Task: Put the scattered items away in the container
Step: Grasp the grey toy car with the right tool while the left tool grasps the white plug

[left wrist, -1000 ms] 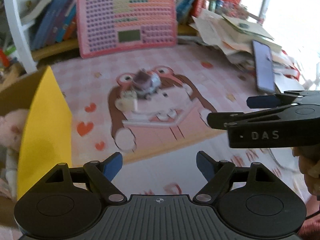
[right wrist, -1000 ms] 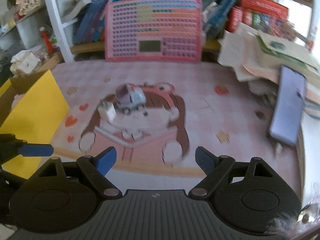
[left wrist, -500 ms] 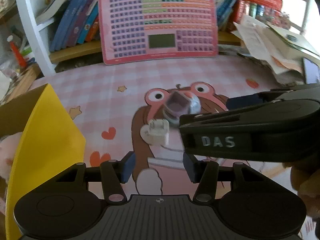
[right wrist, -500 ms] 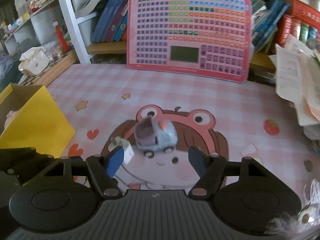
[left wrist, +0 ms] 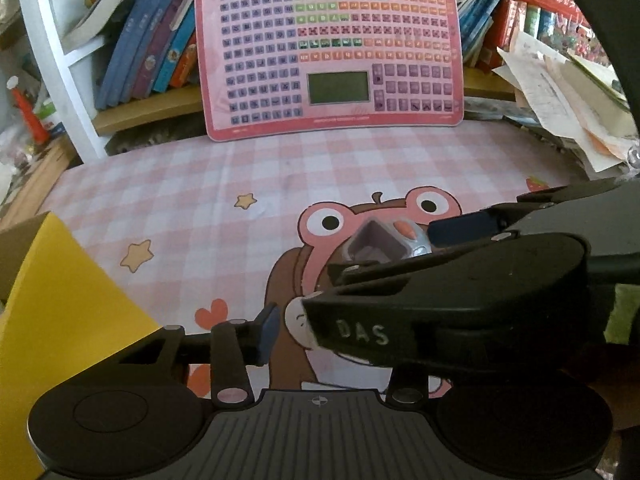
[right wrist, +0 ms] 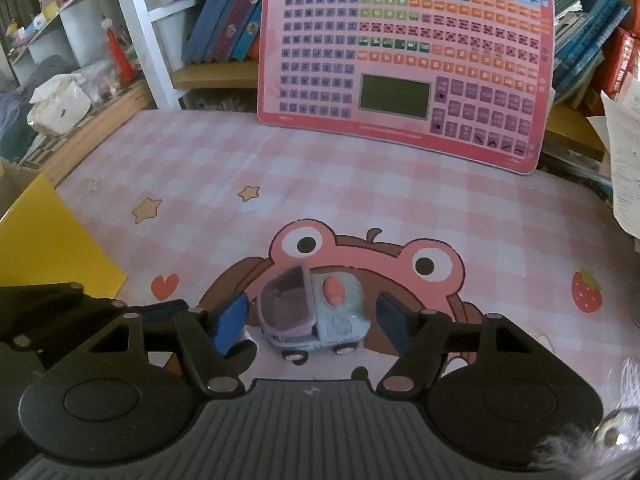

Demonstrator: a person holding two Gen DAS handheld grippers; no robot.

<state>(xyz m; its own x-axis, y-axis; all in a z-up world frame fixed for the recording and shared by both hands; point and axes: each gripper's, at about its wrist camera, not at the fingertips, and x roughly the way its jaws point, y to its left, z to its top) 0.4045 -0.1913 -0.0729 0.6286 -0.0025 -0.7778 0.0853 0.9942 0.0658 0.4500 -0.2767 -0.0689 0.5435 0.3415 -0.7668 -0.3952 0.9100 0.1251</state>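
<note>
— Where's the little toy truck (right wrist: 310, 314) just now?

— On the pink checked mat (right wrist: 360, 184) that covers the worktop, right on the cartoon frog-hat face. It's pale blue with a lilac tipper bed and an orange knob on the cab. The right tongs (right wrist: 312, 318) sit either side of it, blue pads flanking it with a sliver of gap on each side; spread, not pinching.

— And the other pair?

— The left tongs (left wrist: 296, 328) are closing. Only one blue pad (left wrist: 267, 330) shows from their own camera; the right tool's black body, marked DAS, covers the other. A small white thing (left wrist: 297, 322) peeks out just beside that pad, mostly hidden, so I can't tell whether it's pinched.

— The container?

— A yellow box (left wrist: 68, 320) at the left edge of the mat, well apart from the truck. Its inside isn't in sight.

— What's behind?

— A pink learning keyboard (right wrist: 408, 52) leaning against the shelf, books (left wrist: 156, 44) behind it, and loose papers (left wrist: 560, 92) heaped on the right.
</note>
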